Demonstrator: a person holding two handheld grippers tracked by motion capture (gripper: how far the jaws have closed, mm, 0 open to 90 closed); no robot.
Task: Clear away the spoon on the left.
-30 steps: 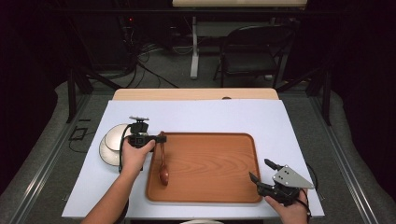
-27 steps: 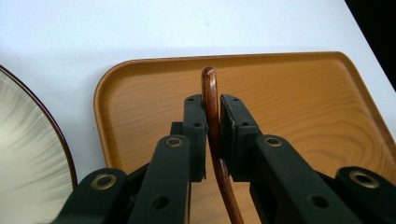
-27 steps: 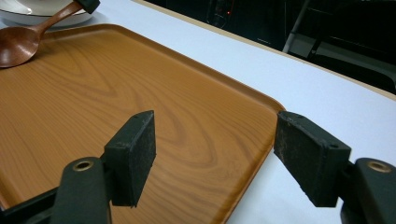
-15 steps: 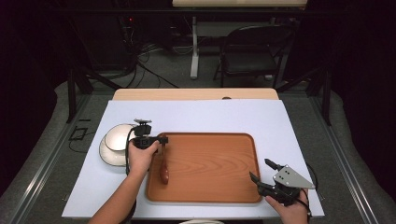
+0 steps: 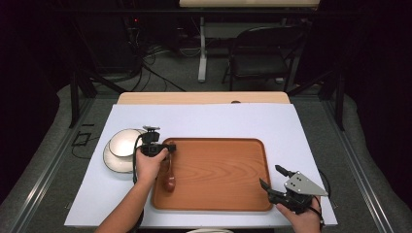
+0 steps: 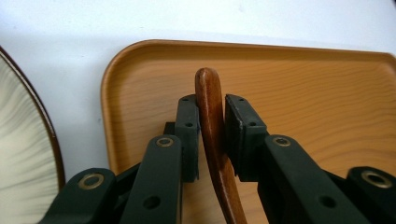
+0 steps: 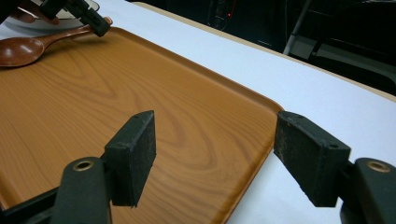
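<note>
High view: a wooden tray (image 5: 218, 174) sits at lower centre of the frame on a white table cover (image 5: 218, 121). A dark wooden spoon (image 5: 169, 180) lies on the tray's left part, just inside the left rim. Its long axis runs up and down the frame: bowl toward the bottom edge, handle toward the top. The left gripper (image 5: 167, 147), held by the hand at lower left, sits over the handle end.

Left gripper view: the spoon handle (image 6: 211, 121) rises between the two black pads (image 6: 189, 135), which press on it from both sides; the rounded handle tip stands just past them, pointing at the tray's far rim (image 6: 233, 46). Handle leans slightly to the lower right as it runs down out of frame. A ribbed white plate (image 6: 23, 154) with a dark edge fills the left edge of this view, off the tray.

High view, left of the tray: a white bowl (image 5: 125, 142) sits on that plate (image 5: 112, 164), near the left hand.

Right gripper (image 5: 275, 177), lower right of the high view, near the tray's lower right corner. Right gripper view: jaws spread wide, holding nothing, tray corner (image 7: 261, 121) between them. Spoon (image 7: 28, 46) in upper left, bowl leftward, handle slanting up to the right into the other gripper (image 7: 95, 23).
</note>
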